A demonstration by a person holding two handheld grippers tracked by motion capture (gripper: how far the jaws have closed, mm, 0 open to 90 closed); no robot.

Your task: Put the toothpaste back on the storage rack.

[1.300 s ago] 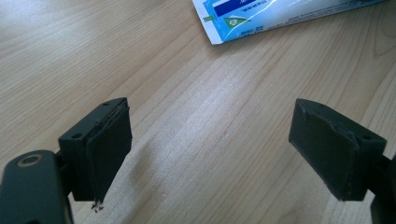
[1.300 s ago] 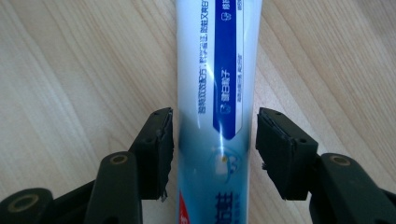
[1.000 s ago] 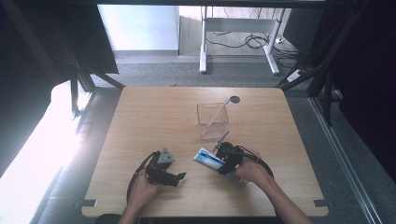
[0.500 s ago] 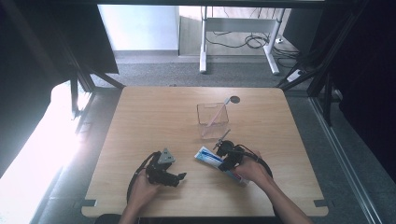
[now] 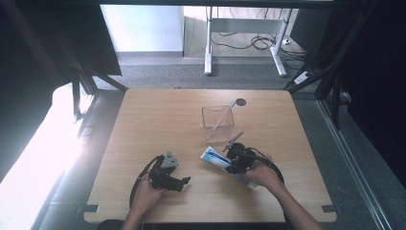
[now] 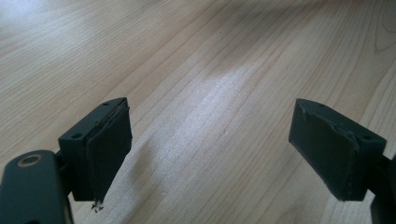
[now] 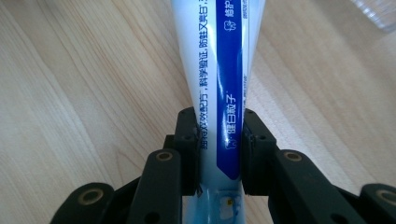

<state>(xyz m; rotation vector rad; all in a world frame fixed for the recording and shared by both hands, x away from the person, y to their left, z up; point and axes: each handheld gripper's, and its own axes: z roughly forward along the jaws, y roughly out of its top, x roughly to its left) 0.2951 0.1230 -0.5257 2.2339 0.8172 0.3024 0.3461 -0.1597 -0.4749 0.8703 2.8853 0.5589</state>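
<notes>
Blue-and-white tube [image 7: 219, 70] is clamped by right gripper [image 7: 219, 154], long axis running far-left; left gripper [image 6: 224, 154] is held wide, empty.

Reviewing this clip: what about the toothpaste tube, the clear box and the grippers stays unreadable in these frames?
- Toothpaste tube: right gripper view cuts off both ends; its cap stays unseen, and in the high view the right gripper and hand cover part of it.
- Clear box: high view too small to identify the thin pinkish stick leaning inside.
- Left gripper: jaws open over bare table; what it will take is unclear.
</notes>
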